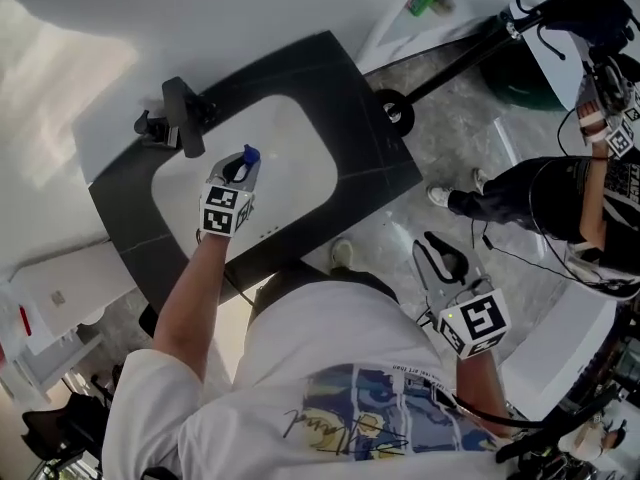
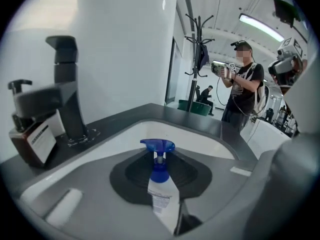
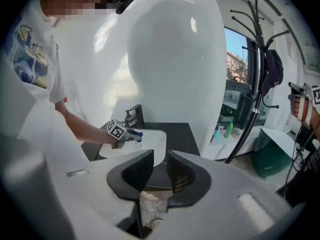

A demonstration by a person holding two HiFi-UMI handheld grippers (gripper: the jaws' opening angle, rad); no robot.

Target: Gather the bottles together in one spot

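A white spray bottle point(image 2: 161, 191) with a blue trigger top point(image 1: 251, 154) stands upright between the jaws of my left gripper point(image 2: 160, 159), which is shut on its body. The left gripper point(image 1: 244, 165) holds it over the white sink basin point(image 1: 300, 183). A brown pump bottle point(image 2: 27, 139) with a label stands beside the black faucet point(image 2: 67, 94) at the basin's back left. My right gripper point(image 1: 445, 260) hangs off the counter, over the floor. Its jaws point(image 3: 160, 171) stand slightly apart with nothing between them. Green and teal bottles point(image 3: 226, 130) stand on a low ledge by the wall.
The basin is set in a dark counter point(image 1: 350, 108) against a white wall. Another person point(image 1: 560, 198) with grippers stands to the right, near a coat stand point(image 2: 197, 59) and a green bin point(image 3: 272, 156). Cables lie across the floor.
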